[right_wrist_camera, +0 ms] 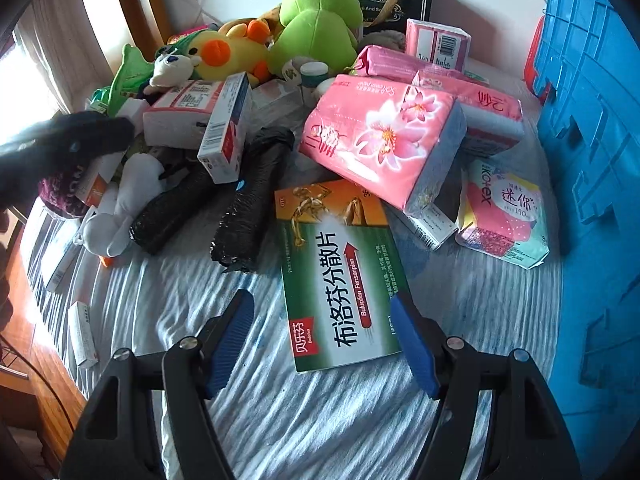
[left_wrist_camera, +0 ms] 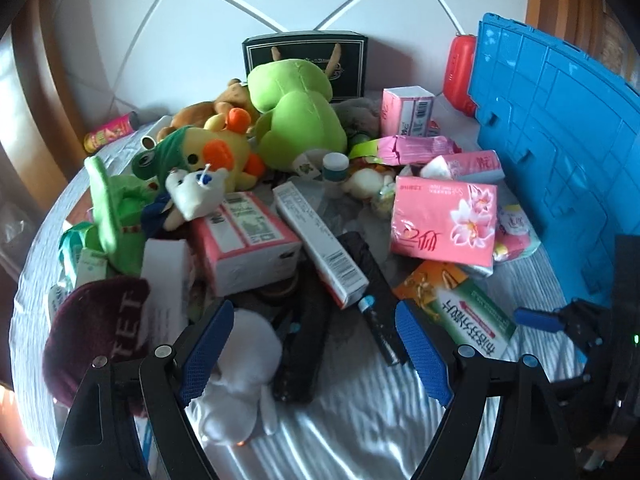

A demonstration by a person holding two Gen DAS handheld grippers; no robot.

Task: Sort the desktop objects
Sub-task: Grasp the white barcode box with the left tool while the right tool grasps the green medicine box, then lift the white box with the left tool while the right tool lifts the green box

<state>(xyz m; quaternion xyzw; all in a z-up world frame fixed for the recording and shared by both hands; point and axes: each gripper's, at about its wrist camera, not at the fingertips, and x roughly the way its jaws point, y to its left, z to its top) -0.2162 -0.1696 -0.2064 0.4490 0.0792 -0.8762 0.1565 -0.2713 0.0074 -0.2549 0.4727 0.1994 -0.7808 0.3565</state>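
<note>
Plainly, the sorting is partway or pending: a mixed heap lies across the striped cloth [right_wrist_camera: 320, 420] of the bench. Soft toys sit at the back, a green plush [left_wrist_camera: 298, 120] and a yellow duck [left_wrist_camera: 216, 152] among them; pink tissue packs [left_wrist_camera: 444, 220] lie to the right, long cartons [left_wrist_camera: 320, 244] and black rolls [right_wrist_camera: 248, 204] in the middle. A blue crate [right_wrist_camera: 592, 160] stands at the right edge, its inside hidden, so I cannot tell what it holds.

Both tongs are apart and hold nothing. The right tongs [right_wrist_camera: 322, 340] straddle the near end of the green ibuprofen box [right_wrist_camera: 340, 280], which lies flat on the cloth, so picking it up seems the step in hand. That calls for lowering the flat pads past its thin edges and closing squarely. The left tongs [left_wrist_camera: 316, 344] hover over a white plush [left_wrist_camera: 244, 360] and a black roll.

White tiled wall rises behind, with wooden framing at both sides.
</note>
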